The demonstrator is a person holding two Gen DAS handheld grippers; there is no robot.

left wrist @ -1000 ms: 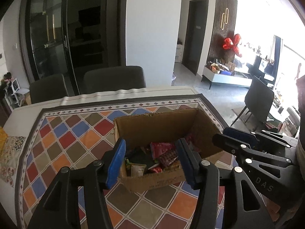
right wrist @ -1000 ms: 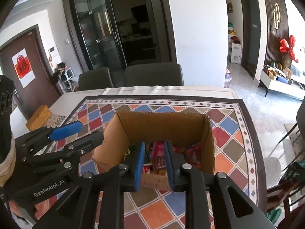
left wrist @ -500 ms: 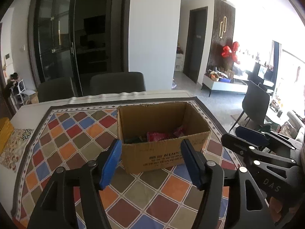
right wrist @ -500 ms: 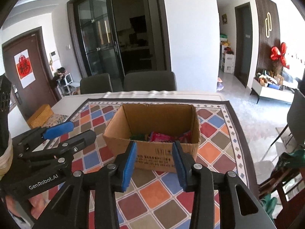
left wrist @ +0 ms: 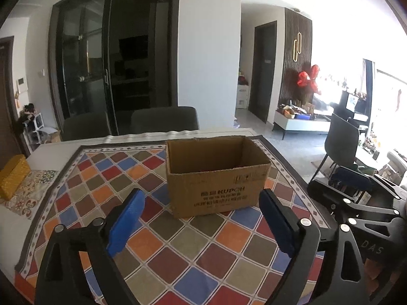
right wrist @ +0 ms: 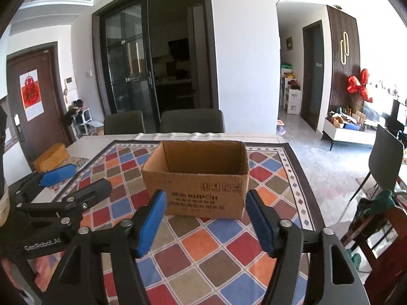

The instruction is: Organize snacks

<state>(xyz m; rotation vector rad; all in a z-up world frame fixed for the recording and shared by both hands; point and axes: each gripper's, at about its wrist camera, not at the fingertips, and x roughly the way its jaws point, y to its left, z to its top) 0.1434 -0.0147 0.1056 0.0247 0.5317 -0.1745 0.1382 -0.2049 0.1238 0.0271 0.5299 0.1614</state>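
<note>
Both grippers, left (left wrist: 201, 219) and right (right wrist: 204, 219), have just been opening and hang empty before the box (right wrist: 195, 178). Its near wall hides whatever lies inside.

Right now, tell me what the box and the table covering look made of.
Box: corrugated cardboard, matte brown, with raw cut edges and printed lettering. Table covering: probably woven or printed fabric, matte, with a coloured diamond pattern; the exact material cannot be told.

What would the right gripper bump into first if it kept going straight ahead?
Most likely the cardboard box. The right gripper is open and empty, its jaws having just been opening, and the box's near wall sits straight ahead between its fingers on the patterned tablecloth. How far off is hard to judge.
</note>
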